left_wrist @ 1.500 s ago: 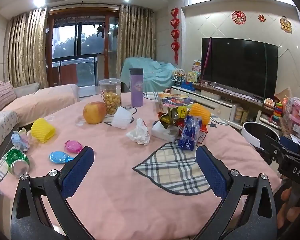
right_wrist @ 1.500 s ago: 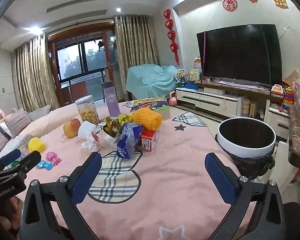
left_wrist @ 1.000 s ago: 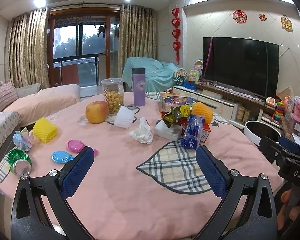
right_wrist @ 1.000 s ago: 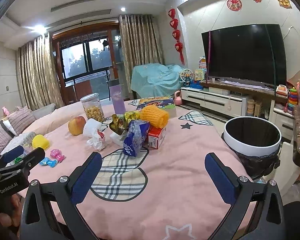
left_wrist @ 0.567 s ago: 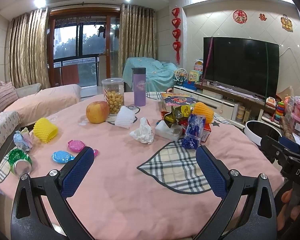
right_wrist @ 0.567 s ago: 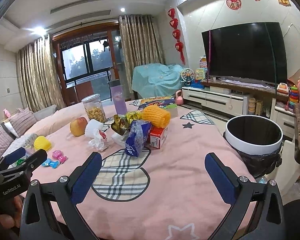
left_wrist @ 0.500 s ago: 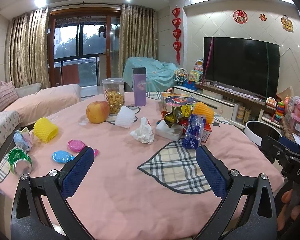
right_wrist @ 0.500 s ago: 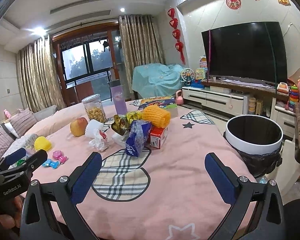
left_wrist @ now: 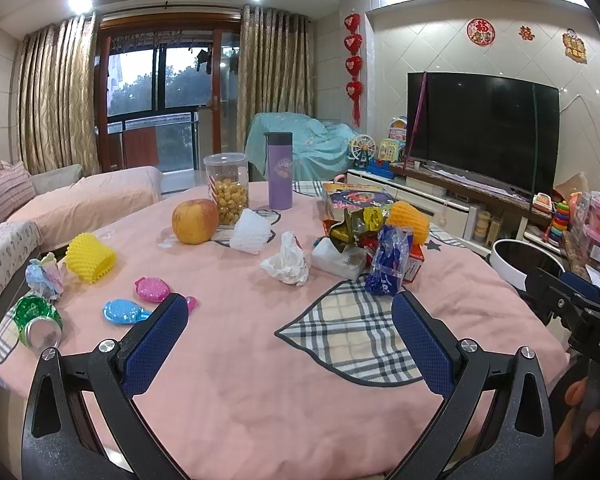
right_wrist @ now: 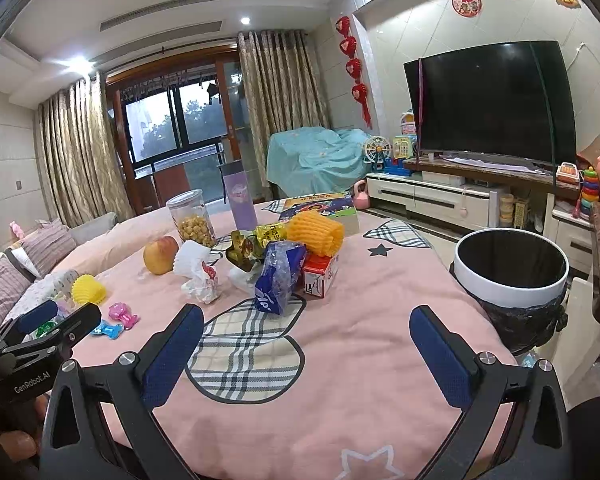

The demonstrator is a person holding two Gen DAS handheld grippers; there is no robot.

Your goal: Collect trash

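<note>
Nearest us, the left hand-held gripper (left_wrist: 286,334) and the right hand-held gripper (right_wrist: 306,342) both hang spread and empty above the near edge of the counter (left_wrist: 240,360). By our judgement nothing is collected yet.

Trash left on the counter, near to far:
- green can (left_wrist: 36,320), on its side at the left edge
- crumpled tissue (left_wrist: 286,262)
- blue wrapper (right_wrist: 278,276), leaning on a red-and-white carton (right_wrist: 320,276)
- orange foam net (right_wrist: 316,232), atop the pile

The bin (right_wrist: 512,268) stands just beside the counter's right edge; we see nothing in it.

Writing: "GenRobot.AI" on the left tool's body, "DAS" on the right's. The wrapper print is unreadable.
</note>
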